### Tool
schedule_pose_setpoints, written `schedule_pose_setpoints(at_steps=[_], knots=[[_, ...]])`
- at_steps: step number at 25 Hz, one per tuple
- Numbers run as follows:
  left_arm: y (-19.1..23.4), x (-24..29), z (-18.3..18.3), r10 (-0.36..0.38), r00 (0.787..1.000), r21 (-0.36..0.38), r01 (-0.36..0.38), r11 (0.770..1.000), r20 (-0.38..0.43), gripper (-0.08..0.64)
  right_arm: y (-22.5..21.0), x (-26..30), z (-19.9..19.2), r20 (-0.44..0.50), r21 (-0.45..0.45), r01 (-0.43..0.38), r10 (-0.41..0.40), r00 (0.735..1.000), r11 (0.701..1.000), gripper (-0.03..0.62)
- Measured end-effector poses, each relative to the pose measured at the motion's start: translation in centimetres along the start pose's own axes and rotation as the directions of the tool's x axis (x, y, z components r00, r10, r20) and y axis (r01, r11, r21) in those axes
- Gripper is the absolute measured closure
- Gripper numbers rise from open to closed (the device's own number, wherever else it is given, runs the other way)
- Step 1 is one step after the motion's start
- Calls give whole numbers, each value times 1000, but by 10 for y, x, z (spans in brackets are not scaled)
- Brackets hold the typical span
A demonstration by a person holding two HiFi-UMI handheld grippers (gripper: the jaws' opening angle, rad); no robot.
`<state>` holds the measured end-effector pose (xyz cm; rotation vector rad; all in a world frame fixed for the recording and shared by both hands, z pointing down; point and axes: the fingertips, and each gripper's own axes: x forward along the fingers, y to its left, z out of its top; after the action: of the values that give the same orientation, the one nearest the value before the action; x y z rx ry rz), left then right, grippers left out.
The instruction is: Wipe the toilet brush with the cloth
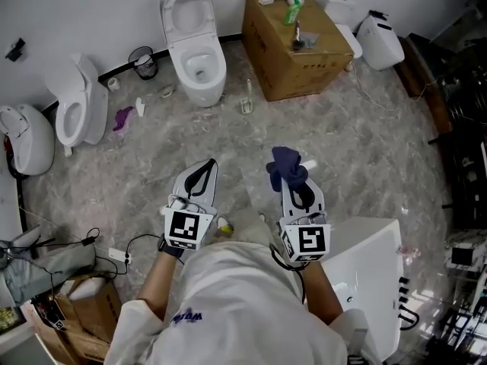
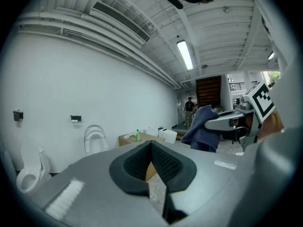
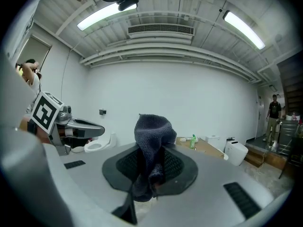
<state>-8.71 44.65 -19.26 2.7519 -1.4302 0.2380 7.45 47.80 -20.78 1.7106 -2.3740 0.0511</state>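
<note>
Cloth point(image 1: 286, 164) pinched in R gripper point(image 1: 293, 181), L gripper point(image 1: 208, 165) level alongside.

Free floor point(image 1: 251, 139) extends from the left gripper point(image 1: 207, 166) and right gripper point(image 1: 289, 179) to the wall fixtures. The right gripper's tip is bulked by the clamped cloth point(image 1: 283, 162). The brush point(image 1: 246, 101) stands upright in the narrow gap between toilet point(image 1: 195, 52) and box point(image 1: 293, 59), touching neither. Bin point(image 1: 143, 62) and a second toilet point(image 1: 76, 101) close the left side; cables point(image 1: 114, 251) cross the floor at lower left. A white fixture point(image 1: 365, 268) stands just beside the right gripper; a rack point(image 1: 466, 158) bounds the right edge.
</note>
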Motion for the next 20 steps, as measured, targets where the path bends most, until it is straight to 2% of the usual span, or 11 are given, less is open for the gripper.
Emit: schedule_pose_setpoints(at_steps=[4, 7, 9, 12, 14, 16, 19, 20], knots=[[4, -5, -12, 14, 999, -21, -15, 1000, -53, 560, 2, 2, 0, -10, 3, -4, 4, 1000, 1000, 526], [13, -3, -28, 19, 990, 12, -18, 1000, -142, 560, 6, 4, 5, -15, -22, -3, 3, 1000, 1000, 526], [19, 1, -31, 27, 990, 17, -25, 1000, -141, 560, 6, 4, 3, -30, -45, 3, -5, 1000, 999, 526], [21, 6, -32, 11, 993, -33, -15, 999, -121, 560, 3, 0, -5, -69, -71, 14, -19, 997, 997, 525], [22, 12, -31, 4, 993, -42, -9, 999, -120, 560, -2, -1, -7, -90, -78, 25, -32, 995, 997, 525], [24, 20, -28, 10, 993, -6, -11, 1000, -116, 560, -8, 1, -9, -108, -74, 33, -41, 993, 997, 525], [32, 38, -22, 61, 994, 122, -50, 991, -93, 560, -20, 13, -14, -134, -66, 38, -47, 990, 997, 525], [37, 45, -20, 83, 993, 145, -70, 987, -82, 560, -23, 20, -17, -141, -64, 37, -46, 989, 997, 525]])
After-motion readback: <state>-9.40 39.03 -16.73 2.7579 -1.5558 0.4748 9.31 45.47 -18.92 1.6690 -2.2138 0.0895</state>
